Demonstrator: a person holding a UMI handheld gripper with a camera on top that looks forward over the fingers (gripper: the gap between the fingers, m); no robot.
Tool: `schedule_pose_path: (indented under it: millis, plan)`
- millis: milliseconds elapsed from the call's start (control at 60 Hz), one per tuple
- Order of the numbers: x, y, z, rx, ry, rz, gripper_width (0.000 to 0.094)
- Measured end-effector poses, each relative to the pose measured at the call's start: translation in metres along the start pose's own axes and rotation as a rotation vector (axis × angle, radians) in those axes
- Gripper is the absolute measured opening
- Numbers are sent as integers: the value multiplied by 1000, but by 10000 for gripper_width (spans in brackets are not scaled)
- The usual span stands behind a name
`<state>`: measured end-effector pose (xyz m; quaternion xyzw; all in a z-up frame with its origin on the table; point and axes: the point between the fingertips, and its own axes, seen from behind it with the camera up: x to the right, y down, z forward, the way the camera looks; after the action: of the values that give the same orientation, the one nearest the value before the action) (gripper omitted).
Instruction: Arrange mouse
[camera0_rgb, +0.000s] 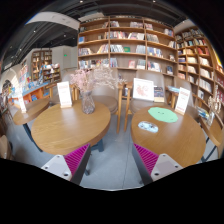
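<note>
A small pale mouse (148, 126) lies on the right round wooden table (170, 140), just in front of a round green mat (163, 115). My gripper (110, 166) is held above the floor in the gap between the two tables, well short of the mouse. Its fingers are wide open with nothing between them. The magenta pads (76, 158) show at the bottom, on either side.
A left round table (60, 128) bears a vase of flowers (87, 98) and a standing sign (65, 94). Two standing signs (144, 90) are on the right table. Chairs stand between the tables at the back. Bookshelves (125, 45) line the far walls.
</note>
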<state>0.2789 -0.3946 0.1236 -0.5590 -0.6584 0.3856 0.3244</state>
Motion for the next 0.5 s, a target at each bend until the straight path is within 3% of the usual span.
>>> schedule_pose_path:
  millis: [150, 500]
  plan:
    - [73, 0, 46, -8, 61, 34, 856]
    - [183, 4, 82, -9, 182, 53, 858]
